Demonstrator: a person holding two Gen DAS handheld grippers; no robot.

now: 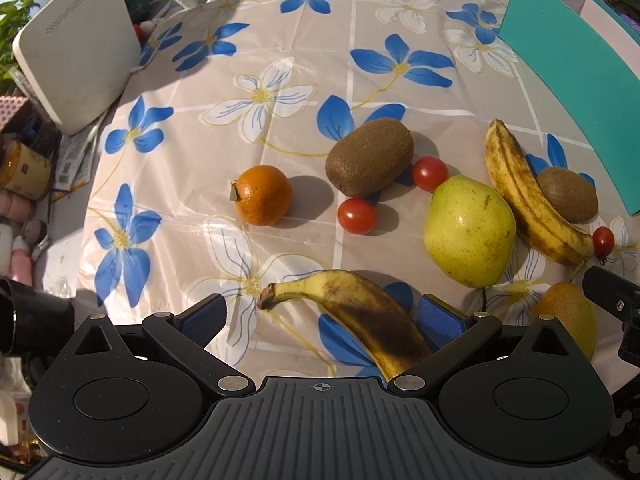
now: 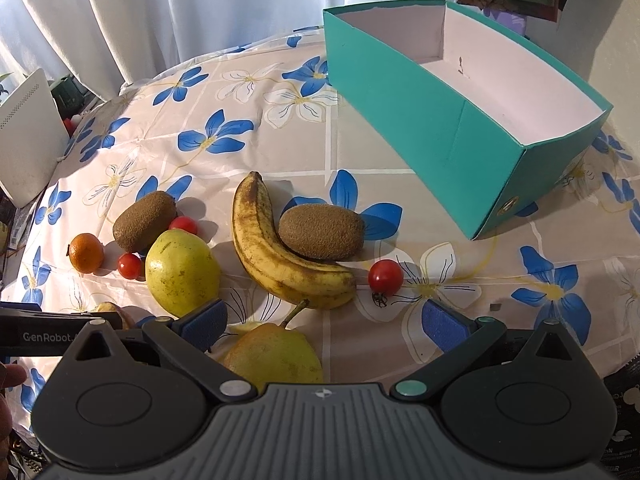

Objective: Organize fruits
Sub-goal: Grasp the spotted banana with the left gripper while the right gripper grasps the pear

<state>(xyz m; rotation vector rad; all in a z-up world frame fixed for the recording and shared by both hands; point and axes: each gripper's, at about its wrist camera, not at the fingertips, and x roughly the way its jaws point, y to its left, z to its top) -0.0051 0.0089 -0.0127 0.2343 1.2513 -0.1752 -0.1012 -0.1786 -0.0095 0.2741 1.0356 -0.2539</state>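
Fruits: scattered loose on the flowered worktop (image 2: pixel 360 152), all outside the box
Near banana (image 1: pixel 360 316): brown-blotched, lying between the fingers of the left gripper (image 1: pixel 322 314); stem end pointing left; pads apart from its skin on both sides
Far banana (image 2: pixel 280 256): curved around the right kiwi (image 2: pixel 322 232), the two touching
Left kiwi (image 2: pixel 144 220): beside the green apple (image 2: pixel 182 272); one cherry tomato (image 2: pixel 183 225) behind the apple, another (image 2: pixel 130 266) between apple and mandarin (image 2: pixel 86 253)
Third cherry tomato (image 2: pixel 385 276): just beside the far banana's stem end
Pear (image 2: pixel 274 356): nearest the right gripper (image 2: pixel 324 316), lying between its spread fingers; stem pointing up toward the far banana
Teal box (image 2: pixel 440 120): open-topped, white inside, standing at the far right of the worktop, well apart from the fruits
Left gripper: wide open, holding nothing
Right gripper: wide open, holding nothing
Surroundings: white device (image 1: pixel 76 48) leaning at the worktop's far left edge; white curtain (image 2: pixel 200 8) behind
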